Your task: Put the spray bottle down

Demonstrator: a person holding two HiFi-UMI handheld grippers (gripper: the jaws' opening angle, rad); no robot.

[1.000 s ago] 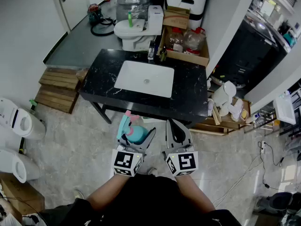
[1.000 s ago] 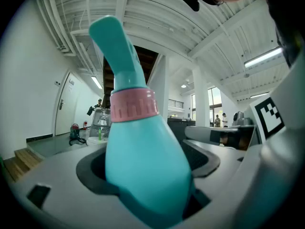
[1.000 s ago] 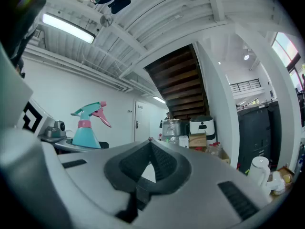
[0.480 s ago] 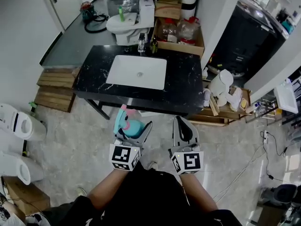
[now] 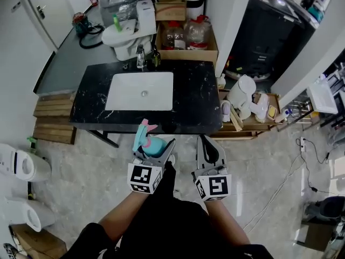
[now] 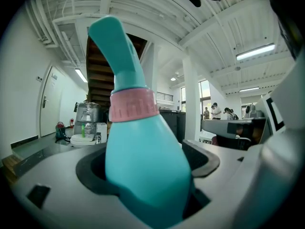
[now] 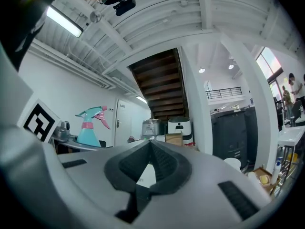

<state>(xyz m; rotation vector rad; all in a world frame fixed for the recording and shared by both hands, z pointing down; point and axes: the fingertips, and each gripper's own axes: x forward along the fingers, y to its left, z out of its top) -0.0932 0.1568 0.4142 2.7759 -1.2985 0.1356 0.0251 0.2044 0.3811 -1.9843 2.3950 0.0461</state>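
We see the spray bottle (image 6: 143, 161) standing upright in the left gripper (image 5: 155, 151). In the left gripper view its long axis runs from 6 o'clock up to 12 o'clock, and above the pink collar (image 6: 132, 105) the teal head bends off toward 11 o'clock. The wide teal body fills the gap between the fingers: one dark pad (image 6: 93, 168) presses its flank at 9 o'clock, and the other presses it at 3 o'clock. The jaws are spread wide and pinch the body low down, while the neck and head rise free above them.

In the right gripper view we see the bottle from the side at 9 o'clock. It stands upright, and its pink nozzle and trigger face 3 o'clock.

In the head view the bottle hangs in the air over the pale floor (image 5: 81, 166). It is just at the 6 o'clock side of the black counter (image 5: 199, 101), and its pink tip points about 12 o'clock toward the counter's front edge. The white basin (image 5: 141, 90) lies beyond, also at 12 o'clock.

The right gripper (image 7: 151, 144) is at 3 o'clock of the left one, near it but apart. Its fingers are pressed together with nothing between them.
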